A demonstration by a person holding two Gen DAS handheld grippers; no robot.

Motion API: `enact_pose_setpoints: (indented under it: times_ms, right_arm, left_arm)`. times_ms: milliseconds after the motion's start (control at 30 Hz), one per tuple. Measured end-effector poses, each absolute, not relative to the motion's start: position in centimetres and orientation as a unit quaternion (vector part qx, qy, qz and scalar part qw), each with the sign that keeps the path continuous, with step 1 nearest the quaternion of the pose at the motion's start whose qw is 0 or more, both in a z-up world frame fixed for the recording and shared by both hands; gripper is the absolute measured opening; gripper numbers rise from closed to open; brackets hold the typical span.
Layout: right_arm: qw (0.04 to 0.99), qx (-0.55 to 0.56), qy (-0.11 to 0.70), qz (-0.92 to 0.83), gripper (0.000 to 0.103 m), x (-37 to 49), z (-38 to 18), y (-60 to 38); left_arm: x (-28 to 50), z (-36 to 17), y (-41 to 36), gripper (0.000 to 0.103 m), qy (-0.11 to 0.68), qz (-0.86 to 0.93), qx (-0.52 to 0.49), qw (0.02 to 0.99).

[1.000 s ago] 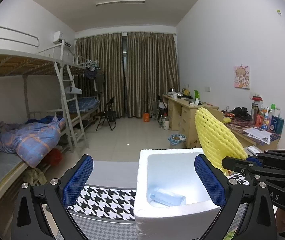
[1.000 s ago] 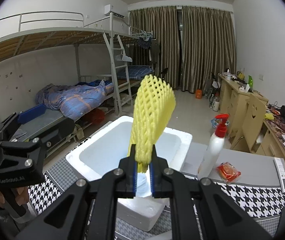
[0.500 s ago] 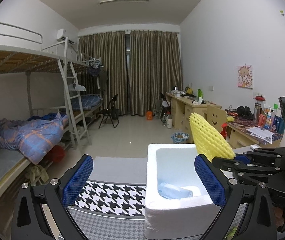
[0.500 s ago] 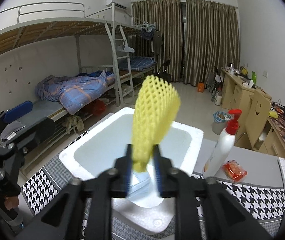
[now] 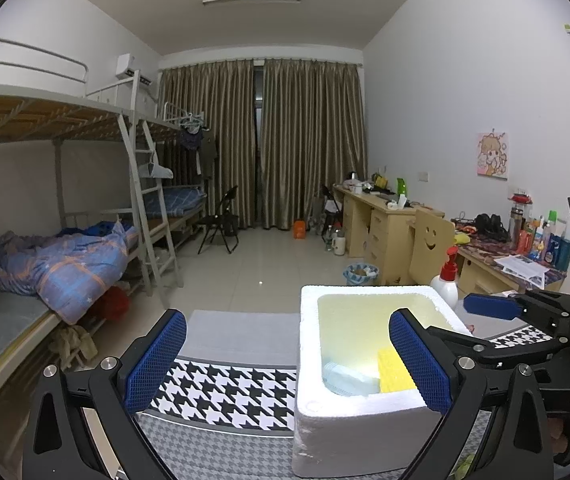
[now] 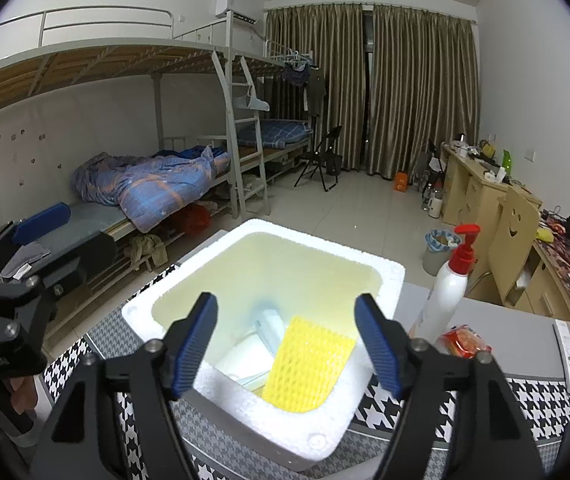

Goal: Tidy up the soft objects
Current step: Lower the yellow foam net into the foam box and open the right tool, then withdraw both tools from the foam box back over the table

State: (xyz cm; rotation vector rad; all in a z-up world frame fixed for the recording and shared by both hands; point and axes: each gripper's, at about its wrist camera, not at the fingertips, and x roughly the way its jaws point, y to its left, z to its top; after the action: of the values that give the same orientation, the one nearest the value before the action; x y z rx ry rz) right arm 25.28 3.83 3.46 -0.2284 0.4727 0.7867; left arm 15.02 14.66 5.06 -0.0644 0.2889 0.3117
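- Dropped since earlier: one yellow net now leans in my one foam box, long axis tilted upward.
- Right gripper jaws just opened, empty; left gripper spread, empty.

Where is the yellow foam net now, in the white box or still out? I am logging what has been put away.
In. The yellow foam net leans against the inside wall of the foam box, clear of both open jaws.
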Motion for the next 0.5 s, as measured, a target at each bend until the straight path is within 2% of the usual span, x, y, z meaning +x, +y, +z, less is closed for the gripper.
enact_pose_setpoints:
  times_ms: [200, 500]
  right_arm:
    - [0.898, -0.105, 0.21, 0.373, 0.091, 24.4, 4.1, 2.7]
    - [0.904, -0.091, 0.202, 0.366, 0.092, 23.5, 4.5, 0.6]
  left_arm:
    - [14.6, 5.3, 14.3, 0.102, 0.141, 0.154, -0.031, 0.977]
    - [13.6, 6.4, 12.9, 0.102, 0.129, 0.148, -0.027, 0.98]
